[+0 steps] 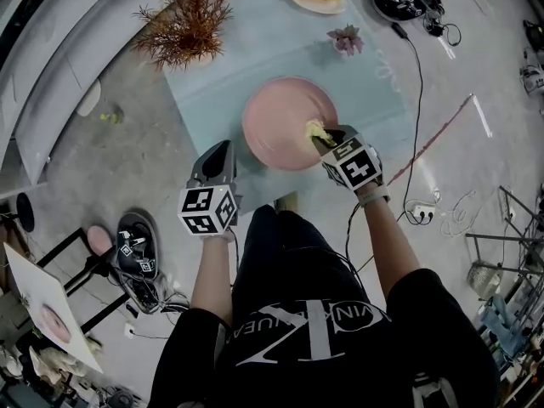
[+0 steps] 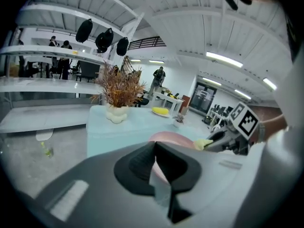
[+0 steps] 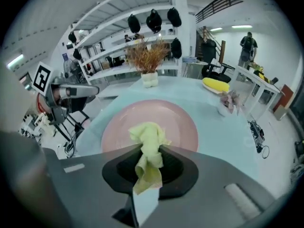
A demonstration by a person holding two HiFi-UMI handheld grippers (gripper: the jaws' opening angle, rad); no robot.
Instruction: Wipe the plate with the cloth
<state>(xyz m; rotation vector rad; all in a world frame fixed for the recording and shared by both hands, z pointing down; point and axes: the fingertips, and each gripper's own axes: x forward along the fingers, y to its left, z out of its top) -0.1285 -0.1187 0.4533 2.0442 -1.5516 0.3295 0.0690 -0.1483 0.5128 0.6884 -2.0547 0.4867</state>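
Black-shirted, the person (image 1: 306, 313) stands with both arms out over a pale blue table (image 1: 255, 53). At its near left edge hangs the left gripper (image 1: 219, 153), tongs pressed together on nothing. Mid-table sits the pink plate (image 1: 280, 113). Over its near right rim, the right gripper (image 1: 326, 134) pinches a bunched yellow cloth (image 1: 315, 129).
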